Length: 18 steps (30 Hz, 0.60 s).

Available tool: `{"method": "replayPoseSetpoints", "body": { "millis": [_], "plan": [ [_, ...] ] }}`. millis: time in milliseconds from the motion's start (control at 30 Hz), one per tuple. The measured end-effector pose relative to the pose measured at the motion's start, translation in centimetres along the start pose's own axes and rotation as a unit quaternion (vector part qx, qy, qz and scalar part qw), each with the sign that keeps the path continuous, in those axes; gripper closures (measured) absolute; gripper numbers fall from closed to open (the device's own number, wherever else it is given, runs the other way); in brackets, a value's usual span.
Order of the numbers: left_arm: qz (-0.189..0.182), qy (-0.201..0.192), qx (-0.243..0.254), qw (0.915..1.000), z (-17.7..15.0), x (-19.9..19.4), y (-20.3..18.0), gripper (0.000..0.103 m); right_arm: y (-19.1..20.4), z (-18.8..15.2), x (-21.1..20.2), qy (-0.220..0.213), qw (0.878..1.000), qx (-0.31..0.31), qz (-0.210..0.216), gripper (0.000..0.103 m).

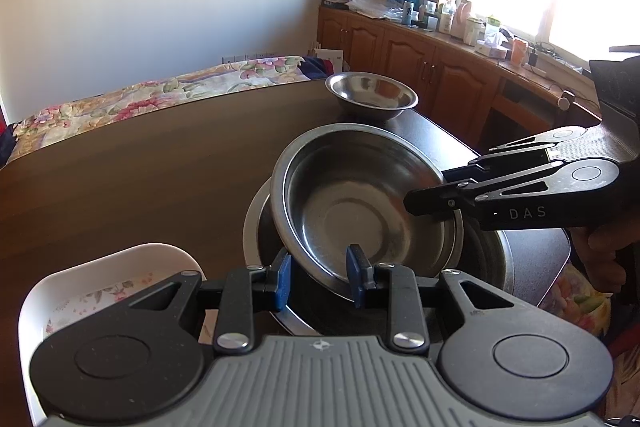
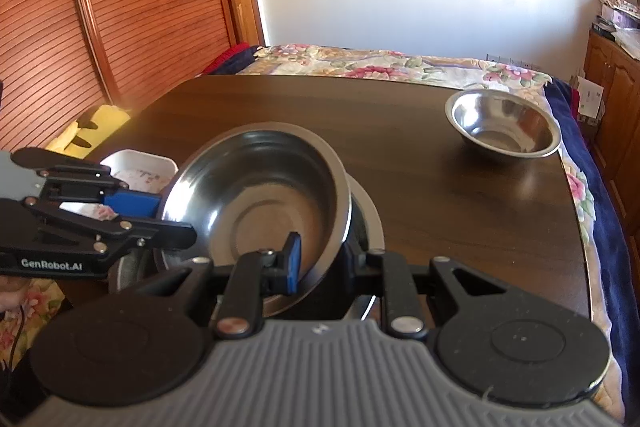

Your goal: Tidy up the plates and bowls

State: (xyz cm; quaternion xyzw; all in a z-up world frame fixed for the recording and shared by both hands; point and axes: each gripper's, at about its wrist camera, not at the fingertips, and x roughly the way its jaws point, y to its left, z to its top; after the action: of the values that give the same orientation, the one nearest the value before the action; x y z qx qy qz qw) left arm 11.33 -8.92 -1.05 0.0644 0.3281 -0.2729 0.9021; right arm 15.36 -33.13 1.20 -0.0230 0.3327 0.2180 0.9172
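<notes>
Fingers [image 1: 283, 277] of left gripper [image 1: 320, 279] and right gripper [image 2: 320, 261]: both clamped on wide shallow steel bowl [image 1: 360, 203].
Bowl tilted over larger steel basin [image 1: 486, 259]; small steel bowl [image 2: 503, 123] apart on dark wooden counter [image 2: 400, 115].

The left gripper [image 1: 320, 281] is black with a grey ribbed grip plate at 6 o'clock in its own view. A small white star mark sits at the plate's top edge. Its two fingers [image 1: 283, 281] have bright blue pads. Black bars with round silver screws link the fingers to two big black discs. Seen from the right wrist view, its side says "GenRobot.AI" in white.

The right gripper [image 2: 324, 265] looks the same: grey ribbed plate, black discs, silver screws, blue pads on the fingers [image 2: 293, 259]. From the left wrist view, its side says "DAS" in white.
</notes>
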Motion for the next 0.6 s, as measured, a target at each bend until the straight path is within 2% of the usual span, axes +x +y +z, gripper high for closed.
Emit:
{"method": "replayPoseSetpoints", "body": {
  "millis": [333, 600],
  "plan": [
    [0.005, -0.007, 0.0, 1.0, -0.58, -0.38, 0.01, 0.072, 0.23, -0.05, 0.07, -0.003, 1.0, -0.006, -0.002, 0.08],
    [0.003, -0.009, 0.001, 1.0, -0.65, -0.57, 0.27, 0.072, 0.26, -0.12, -0.02, -0.007, 1.0, -0.014, -0.009, 0.085]
  ]
}}
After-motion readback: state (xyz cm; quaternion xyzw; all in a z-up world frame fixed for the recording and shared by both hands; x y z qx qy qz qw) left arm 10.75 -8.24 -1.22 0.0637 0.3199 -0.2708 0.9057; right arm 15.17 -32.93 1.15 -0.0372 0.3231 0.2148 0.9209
